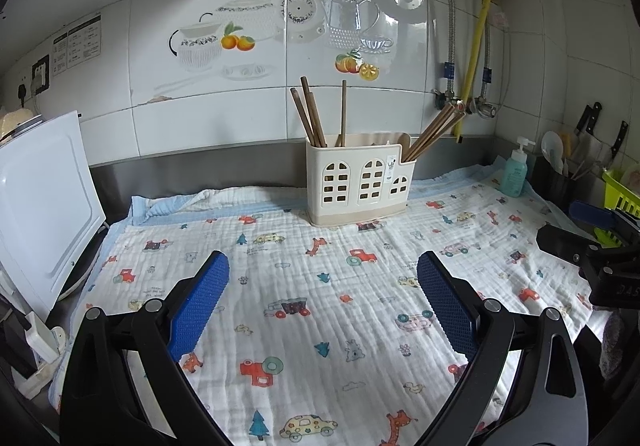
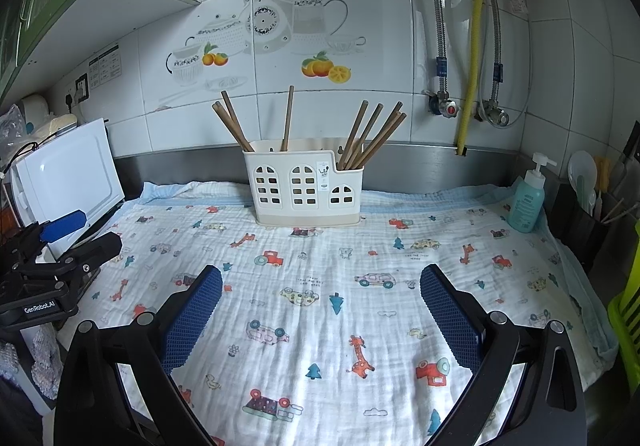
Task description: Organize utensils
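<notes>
Both tongs, left (image 1: 323, 278) and right (image 2: 321, 292), hung spread and empty; grabbing the leaning brown wooden chopsticks (image 2: 370, 136) could tip the cream plastic holder (image 2: 304, 186).

Steel counter (image 2: 432, 162) along tiled wall, mostly under a printed cloth (image 2: 320, 286). On cloth: cream holder (image 2: 306, 188) at centre back, teal pump bottle (image 2: 527, 200) at right. White appliance (image 2: 68, 174) on counter, left edge.
</notes>
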Action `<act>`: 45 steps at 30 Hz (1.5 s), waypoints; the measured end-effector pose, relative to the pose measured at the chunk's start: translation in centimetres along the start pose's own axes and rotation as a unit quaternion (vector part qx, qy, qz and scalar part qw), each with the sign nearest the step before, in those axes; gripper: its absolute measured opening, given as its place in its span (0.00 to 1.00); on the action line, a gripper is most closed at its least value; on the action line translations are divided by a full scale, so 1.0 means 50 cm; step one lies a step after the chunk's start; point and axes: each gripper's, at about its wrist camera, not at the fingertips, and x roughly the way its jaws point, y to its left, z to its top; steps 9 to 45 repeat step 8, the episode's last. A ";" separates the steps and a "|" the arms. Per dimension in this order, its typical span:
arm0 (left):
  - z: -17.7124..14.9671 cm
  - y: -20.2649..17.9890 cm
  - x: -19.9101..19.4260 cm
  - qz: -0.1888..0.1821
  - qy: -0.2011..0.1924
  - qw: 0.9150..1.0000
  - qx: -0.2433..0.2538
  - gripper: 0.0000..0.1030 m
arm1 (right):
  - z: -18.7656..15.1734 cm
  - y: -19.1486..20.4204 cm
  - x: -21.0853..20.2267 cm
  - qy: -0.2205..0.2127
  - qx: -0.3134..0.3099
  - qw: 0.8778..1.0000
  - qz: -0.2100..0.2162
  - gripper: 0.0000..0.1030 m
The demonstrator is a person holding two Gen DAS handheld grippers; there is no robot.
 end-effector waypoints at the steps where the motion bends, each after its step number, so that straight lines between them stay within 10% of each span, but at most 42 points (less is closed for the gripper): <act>1: 0.000 -0.001 0.000 0.000 0.000 1.000 0.001 0.91 | -0.001 0.001 0.000 0.000 0.000 1.000 0.000 0.93; 45: -0.003 -0.001 -0.001 0.000 0.001 1.000 0.001 0.91 | -0.001 -0.002 0.002 0.001 0.000 1.000 0.000 0.93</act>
